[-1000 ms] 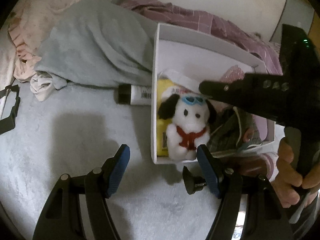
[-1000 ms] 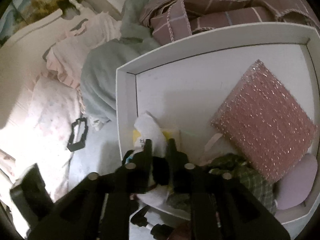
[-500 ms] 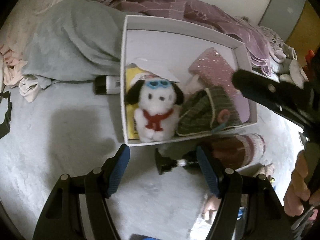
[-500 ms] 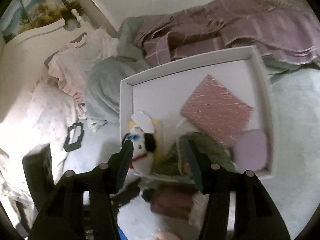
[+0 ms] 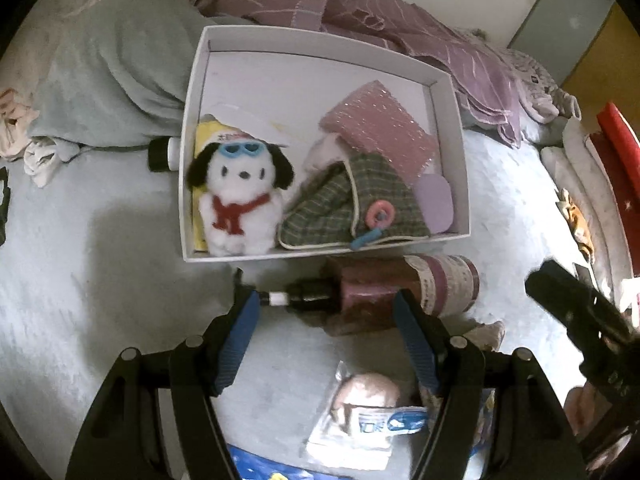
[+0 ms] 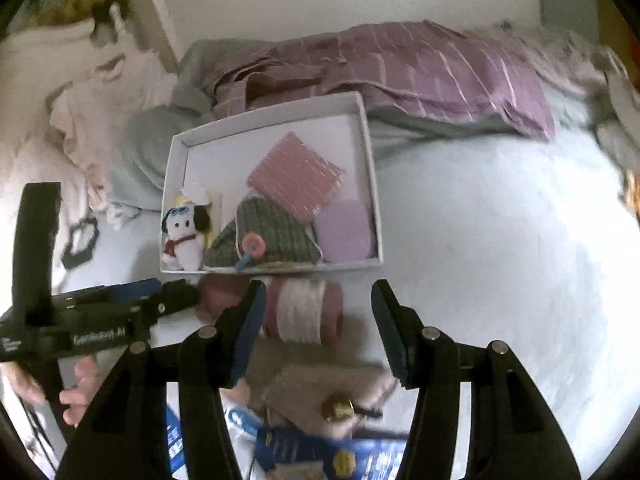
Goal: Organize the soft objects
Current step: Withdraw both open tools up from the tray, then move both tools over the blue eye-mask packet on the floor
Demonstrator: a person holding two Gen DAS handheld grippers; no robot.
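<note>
Plush dog upright in white box

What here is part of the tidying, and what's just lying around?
Part of the job: white box, plush dog, plaid pouch, pink pad, packaged toy.

Lying about: grey blanket, purple sheet, bottle.

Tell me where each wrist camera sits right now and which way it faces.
Left wrist: above the bed, looking down past its open fingers at the white box; the right gripper shows at right.
Right wrist: higher, looking down past its open fingers; the left gripper and hand show at left.
Shared: the box, plush dog and maroon roll.
</note>
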